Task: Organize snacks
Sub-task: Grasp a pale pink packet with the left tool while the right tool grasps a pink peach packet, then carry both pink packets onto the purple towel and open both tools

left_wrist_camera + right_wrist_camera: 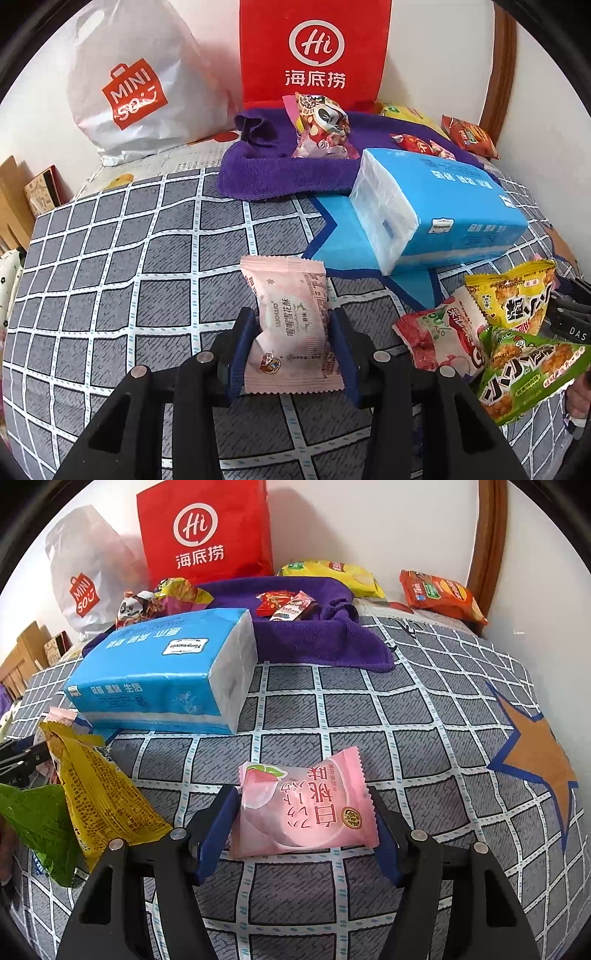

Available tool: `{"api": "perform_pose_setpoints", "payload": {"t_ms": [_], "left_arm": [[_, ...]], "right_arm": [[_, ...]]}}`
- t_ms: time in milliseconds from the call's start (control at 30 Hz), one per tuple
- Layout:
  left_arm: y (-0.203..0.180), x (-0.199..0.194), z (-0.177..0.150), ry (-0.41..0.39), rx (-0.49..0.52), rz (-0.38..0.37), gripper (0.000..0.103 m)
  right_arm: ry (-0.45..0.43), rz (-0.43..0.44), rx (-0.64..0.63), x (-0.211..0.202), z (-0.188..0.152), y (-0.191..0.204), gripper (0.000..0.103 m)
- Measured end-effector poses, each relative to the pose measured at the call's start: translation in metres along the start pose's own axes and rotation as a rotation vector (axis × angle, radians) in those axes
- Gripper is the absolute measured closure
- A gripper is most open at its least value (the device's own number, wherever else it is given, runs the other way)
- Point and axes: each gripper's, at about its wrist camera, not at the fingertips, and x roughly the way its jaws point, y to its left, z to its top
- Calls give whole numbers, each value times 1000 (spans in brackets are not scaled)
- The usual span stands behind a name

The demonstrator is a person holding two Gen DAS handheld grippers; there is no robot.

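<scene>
My left gripper (292,321) is shut on a pale pink snack packet (288,291), its blue pads pressing both sides just above the checked bedcover (110,258). In the right wrist view a pink peach packet (303,808) lies flat on the bedcover between the fingers of my right gripper (301,792), which stands open around it. A purple towel (280,173) at the back holds a panda snack bag (321,125) and small red packets (284,603).
A blue tissue pack (443,206) lies in front of the towel. Yellow (513,299), green (524,369) and red-white (443,336) snack bags are heaped between the grippers. A red paper bag (314,51) and a white bag (136,92) lean on the wall. Chip bags (439,594) lie at the back right.
</scene>
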Motion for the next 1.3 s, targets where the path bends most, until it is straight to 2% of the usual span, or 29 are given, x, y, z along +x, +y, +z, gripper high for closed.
{"api": "perform_pose_setpoints", "payload": {"t_ms": [200, 300, 533, 600, 667, 833, 933, 1100, 1200, 1300], "left_arm": [[-1, 2, 2, 5, 5, -7, 61], [-7, 4, 2, 9, 29, 14, 59], [-4, 4, 3, 8, 17, -4, 60], [-2, 3, 3, 5, 10, -14, 62], [-1, 2, 3, 15, 6, -22, 65], [8, -8, 6, 46, -48, -86, 67], [7, -20, 13, 31, -35, -72, 67], [0, -33, 27, 32, -26, -99, 67], [-5, -39, 41, 37, -36, -129, 67], [-10, -43, 57, 39, -43, -155, 67]], "right_arm": [[1, 7, -5, 1, 1, 1, 34], [1, 8, -7, 1, 1, 2, 33], [1, 18, -13, 3, 1, 0, 31], [0, 20, -13, 3, 1, -1, 33], [-5, 27, -17, 2, 0, 0, 38], [-14, 25, -51, -3, -3, 4, 47], [-15, 6, -60, -9, -3, 7, 48], [-63, 12, -63, -36, 8, 11, 48], [-83, 37, -50, -51, 21, 11, 48], [-106, 27, -54, -61, 37, 14, 48]]}}
